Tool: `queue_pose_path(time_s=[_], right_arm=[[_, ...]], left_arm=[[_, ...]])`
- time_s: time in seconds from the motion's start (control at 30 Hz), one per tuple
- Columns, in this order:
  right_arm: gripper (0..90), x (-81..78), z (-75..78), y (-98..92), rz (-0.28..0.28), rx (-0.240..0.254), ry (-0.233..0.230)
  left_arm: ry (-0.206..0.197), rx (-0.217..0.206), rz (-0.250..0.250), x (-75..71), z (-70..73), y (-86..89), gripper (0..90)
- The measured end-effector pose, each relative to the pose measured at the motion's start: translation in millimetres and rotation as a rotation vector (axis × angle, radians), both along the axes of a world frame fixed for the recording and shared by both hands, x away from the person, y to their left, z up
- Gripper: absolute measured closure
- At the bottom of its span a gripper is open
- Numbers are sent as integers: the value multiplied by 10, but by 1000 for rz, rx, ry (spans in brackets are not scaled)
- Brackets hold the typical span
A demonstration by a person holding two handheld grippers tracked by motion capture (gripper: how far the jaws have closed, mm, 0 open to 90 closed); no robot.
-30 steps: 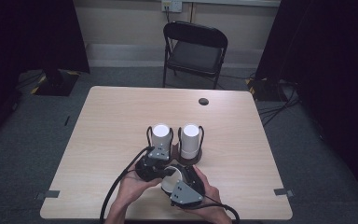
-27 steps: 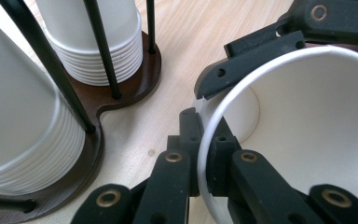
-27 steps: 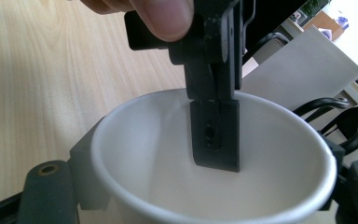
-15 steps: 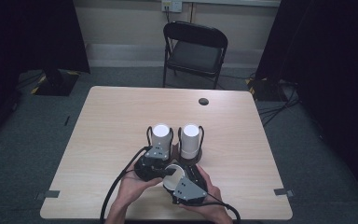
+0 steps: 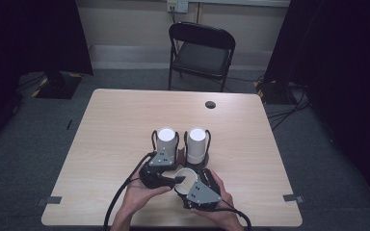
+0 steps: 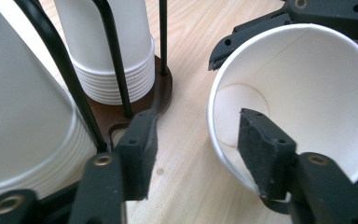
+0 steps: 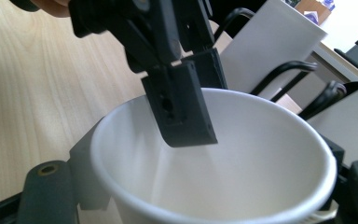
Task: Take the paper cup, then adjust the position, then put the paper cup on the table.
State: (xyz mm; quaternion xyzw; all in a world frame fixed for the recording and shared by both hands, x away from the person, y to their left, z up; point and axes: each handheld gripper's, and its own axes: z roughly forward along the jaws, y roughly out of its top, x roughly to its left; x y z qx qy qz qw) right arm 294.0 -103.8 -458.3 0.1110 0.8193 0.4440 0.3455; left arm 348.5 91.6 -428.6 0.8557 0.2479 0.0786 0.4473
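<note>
A single white paper cup lies tilted near the table's front edge, mouth toward my left gripper. My right gripper is shut on it, one jaw hugging each side of the cup. In the left gripper view the cup has its near wall between my jaws. One pad reaches inside the rim and the other pad stands clear outside. The left gripper has just been opening and is open, pressing on nothing. Its inner finger hangs into the cup's mouth.
Two stacks of white cups stand upside down in black wire holders on a brown base, just beyond the grippers. A small dark disc lies at the table's far side. A black folding chair stands behind.
Hardly anything shows from above: both hands and the tilted cup keep their place by the front edge.
</note>
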Motion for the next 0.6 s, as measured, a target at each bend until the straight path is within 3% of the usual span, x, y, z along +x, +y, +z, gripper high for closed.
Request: queue_pose_path(time_s=[0.17,0.2,0.27,0.43,0.6], right_arm=[[230,10,-18,-59,-14,11,9],[229,11,-24,-67,-19,10,11],[230,11,-30,-74,-25,11,13],[230,31,-52,-116,-36,25,31],[227,62,-81,-136,-46,25,55]], left_arm=[[-32,-23,17,-14,3,20,399],[-44,-43,30,-28,-6,39,392],[-54,-37,36,-29,-9,56,382],[-65,-78,74,-45,-46,115,339],[-96,-69,93,-112,-12,157,325]])
